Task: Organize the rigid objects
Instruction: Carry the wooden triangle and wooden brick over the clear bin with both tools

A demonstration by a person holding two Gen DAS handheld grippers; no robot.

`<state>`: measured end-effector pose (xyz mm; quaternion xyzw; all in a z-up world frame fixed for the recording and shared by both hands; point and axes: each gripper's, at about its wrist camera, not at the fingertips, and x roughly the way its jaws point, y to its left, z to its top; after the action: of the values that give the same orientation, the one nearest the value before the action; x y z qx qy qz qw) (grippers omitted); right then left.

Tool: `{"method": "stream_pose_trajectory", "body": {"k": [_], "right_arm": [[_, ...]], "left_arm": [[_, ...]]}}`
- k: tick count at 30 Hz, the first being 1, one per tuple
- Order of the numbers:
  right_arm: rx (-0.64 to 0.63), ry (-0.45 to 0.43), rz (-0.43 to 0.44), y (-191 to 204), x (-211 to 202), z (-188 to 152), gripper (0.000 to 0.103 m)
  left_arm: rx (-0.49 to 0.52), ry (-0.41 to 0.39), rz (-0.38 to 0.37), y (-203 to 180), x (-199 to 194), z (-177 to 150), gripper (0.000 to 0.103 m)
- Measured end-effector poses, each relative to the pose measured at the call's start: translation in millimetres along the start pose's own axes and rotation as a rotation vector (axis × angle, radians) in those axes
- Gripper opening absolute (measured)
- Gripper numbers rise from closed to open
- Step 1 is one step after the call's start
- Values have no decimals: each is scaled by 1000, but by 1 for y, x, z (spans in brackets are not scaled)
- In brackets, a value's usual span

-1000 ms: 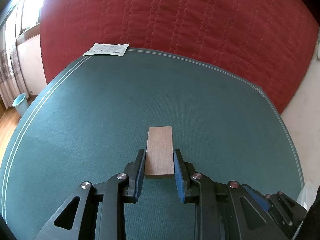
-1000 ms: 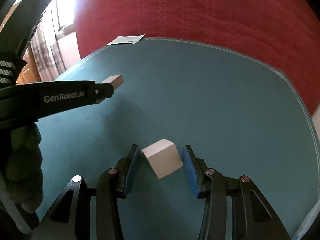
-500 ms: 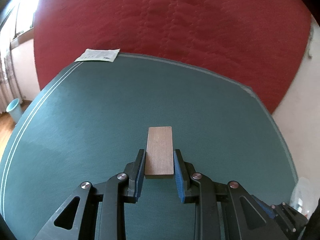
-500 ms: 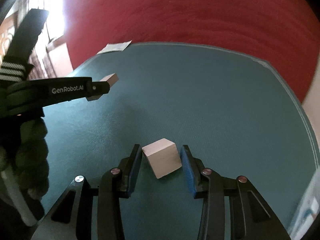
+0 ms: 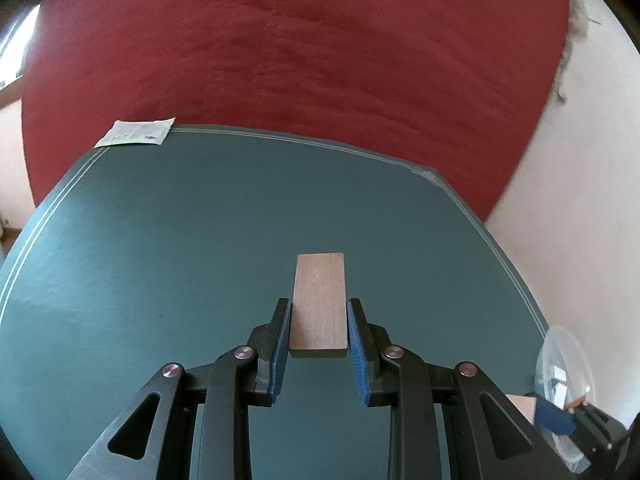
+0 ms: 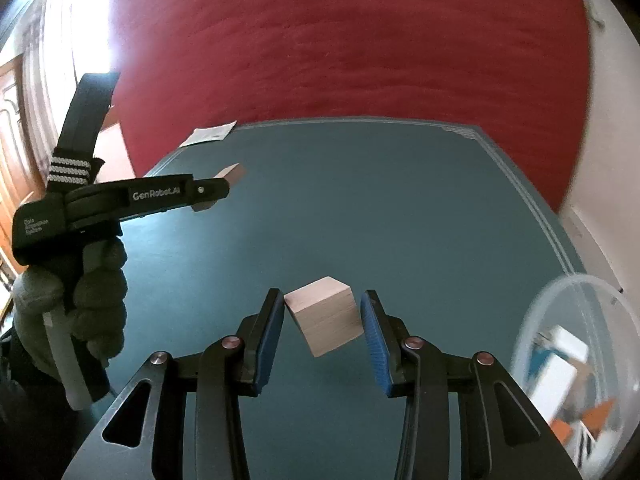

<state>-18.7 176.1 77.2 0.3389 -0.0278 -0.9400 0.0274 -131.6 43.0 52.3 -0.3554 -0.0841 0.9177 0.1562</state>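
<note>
L tool point(image 5: 319, 326) clenched on plank point(image 5: 319, 300), blue pads tight vs both long sides; plank sticks fwd, flat, held above green table point(image 5: 160, 240). In R wrist view same L tool point(image 6: 218, 194) seen from side at left, plank point(image 6: 232, 172) poking past its tip, gloved hand point(image 6: 76, 300) on grip.

R tool point(image 6: 322, 318) grasping cube point(image 6: 324, 320), turned so corners meet the pads, lifted off table point(image 6: 400, 220).

Clear bin point(image 6: 576, 368) at table's right edge, near R tool, w/ blurred white + orange bits inside. Paper packet point(image 5: 136, 132) at far left corner. Red quilt point(image 5: 300, 48) behind table.
</note>
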Motion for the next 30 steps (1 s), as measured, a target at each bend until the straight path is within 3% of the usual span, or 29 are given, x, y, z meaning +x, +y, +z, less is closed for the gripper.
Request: {"method": "stream_pose_trajectory", "body": {"k": [24,30], "right_arm": [[293,-69,-231,-126,-71,-35,41],[338,-71,-242,-145,-69,-38,41]], "left_arm": [[167,47,-19,-68,-14,-49,29],[198,57,-46,-84,-22,-60,29]]}}
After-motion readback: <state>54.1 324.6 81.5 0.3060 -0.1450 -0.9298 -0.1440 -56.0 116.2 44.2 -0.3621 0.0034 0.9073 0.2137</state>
